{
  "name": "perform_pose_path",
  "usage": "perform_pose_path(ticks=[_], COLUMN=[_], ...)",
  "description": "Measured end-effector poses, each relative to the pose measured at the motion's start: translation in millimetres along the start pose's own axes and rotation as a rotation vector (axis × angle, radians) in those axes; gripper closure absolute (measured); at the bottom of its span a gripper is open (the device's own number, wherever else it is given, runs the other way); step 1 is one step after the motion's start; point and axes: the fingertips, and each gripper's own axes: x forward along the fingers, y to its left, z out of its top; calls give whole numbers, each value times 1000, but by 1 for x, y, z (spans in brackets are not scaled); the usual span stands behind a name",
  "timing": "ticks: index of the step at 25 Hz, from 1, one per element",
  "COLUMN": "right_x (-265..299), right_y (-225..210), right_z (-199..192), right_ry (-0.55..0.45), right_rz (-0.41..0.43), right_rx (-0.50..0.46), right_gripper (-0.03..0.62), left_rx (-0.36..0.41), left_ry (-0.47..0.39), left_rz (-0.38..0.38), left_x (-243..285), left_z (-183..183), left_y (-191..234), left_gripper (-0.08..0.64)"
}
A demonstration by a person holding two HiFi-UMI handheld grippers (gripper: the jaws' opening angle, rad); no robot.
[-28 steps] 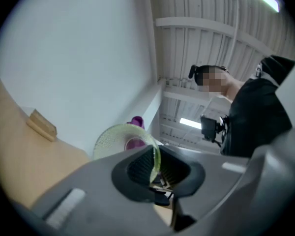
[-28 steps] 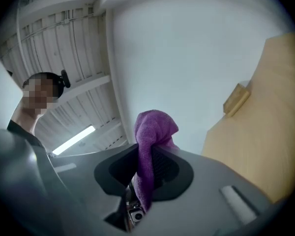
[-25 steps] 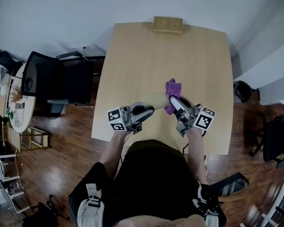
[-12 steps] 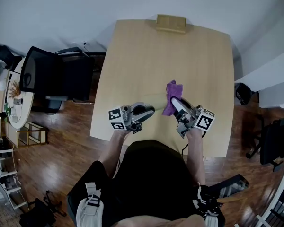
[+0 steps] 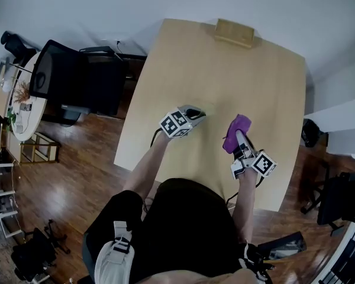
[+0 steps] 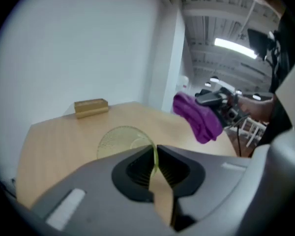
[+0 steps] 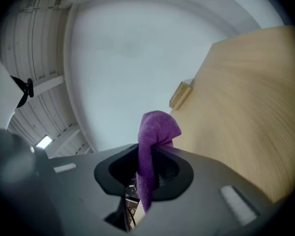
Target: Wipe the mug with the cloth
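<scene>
- At the left, the left claw (image 6: 155,151) holds the mug (image 6: 122,139) by its rim. The thin yellow-green wall stands between the two pads, and the jaws are closing on it.
- I think this rim grip is chosen so that the rest of the mug stays free for wiping. The mug is over the counter (image 5: 225,76); whether it touches the wood, I cannot tell.
- Further right, apart from the mug, is the purple cloth (image 7: 155,127). The right claw (image 7: 148,163) is clenched on a fold of it.
- A rounded bunch of the cloth stands out past the tips, and this probably serves as a soft pad for rubbing.
- The cloth does not touch the mug now, so no wiping contact happens at this moment.
- The wooden block (image 5: 234,33) at the far edge takes no part.
</scene>
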Motion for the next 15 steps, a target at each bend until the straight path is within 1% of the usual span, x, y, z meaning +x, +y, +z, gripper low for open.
perform_pose_path(ticks=[2, 4, 7, 10, 12, 15], right_x=[2, 7, 12, 14, 17, 19], right_y=[-4, -10, -16, -16, -18, -20], right_z=[2, 3, 6, 10, 14, 16], right_ry=[-17, -27, -35, -34, -36, -38], right_rz=[-5, -15, -25, -20, -22, -27], right_rx=[18, 34, 60, 43, 48, 54], right_gripper=[532, 532, 532, 532, 532, 532], left_rx=[88, 174, 248, 360, 420, 484], left_ry=[127, 216, 350, 491, 561, 642], left_rz=[20, 35, 29, 28, 15, -17], left_x=[21, 38, 61, 80, 93, 108], left_z=[-4, -5, -7, -9, -11, -24], left_y=[21, 43, 63, 73, 78, 78], left_gripper=[518, 518, 518, 518, 518, 517])
